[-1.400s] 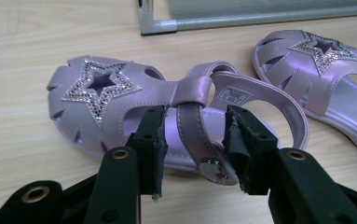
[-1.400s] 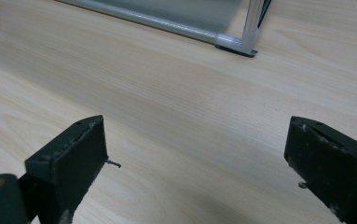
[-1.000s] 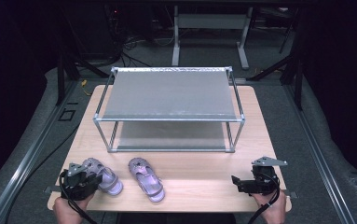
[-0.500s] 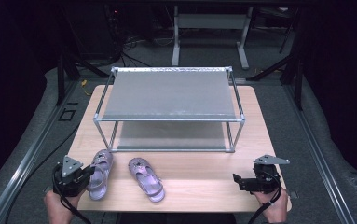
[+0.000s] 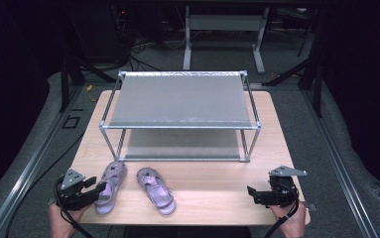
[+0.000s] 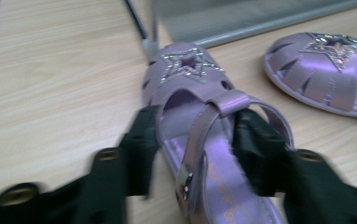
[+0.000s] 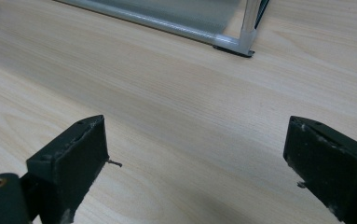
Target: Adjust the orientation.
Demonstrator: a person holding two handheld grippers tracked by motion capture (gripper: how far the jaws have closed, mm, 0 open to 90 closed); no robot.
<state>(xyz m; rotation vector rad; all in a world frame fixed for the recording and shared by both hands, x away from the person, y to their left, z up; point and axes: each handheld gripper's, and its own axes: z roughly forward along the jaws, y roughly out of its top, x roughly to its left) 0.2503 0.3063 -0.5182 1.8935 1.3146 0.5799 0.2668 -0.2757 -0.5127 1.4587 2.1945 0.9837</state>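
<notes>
Two purple sandals with star trim lie on the wooden table in front of a metal rack. The left sandal (image 5: pixel 110 181) (image 6: pixel 185 65) points toward the rack, and my left gripper (image 5: pixel 95 187) (image 6: pixel 197 116) is shut on its heel end, one jaw against each side by the ankle strap. The other sandal (image 5: pixel 155 188) (image 6: pixel 325 56) lies free just to its right, toe angled left. Over bare wood at the front right corner, my right gripper (image 5: pixel 254 193) (image 7: pixel 195 140) is open, with nothing between its jaws.
A two-shelf rack (image 5: pixel 177 126) with grey shelves and metal tubes takes up the back half of the table (image 5: pixel 217 198). Its front right foot (image 7: pixel 246 28) stands a little ahead of my right gripper. Dark floor, cables and stands surround the table.
The left gripper has swung left and toward the front edge, and the left sandal has turned with it from slanting to pointing at the rack. The right gripper barely shifted.
</notes>
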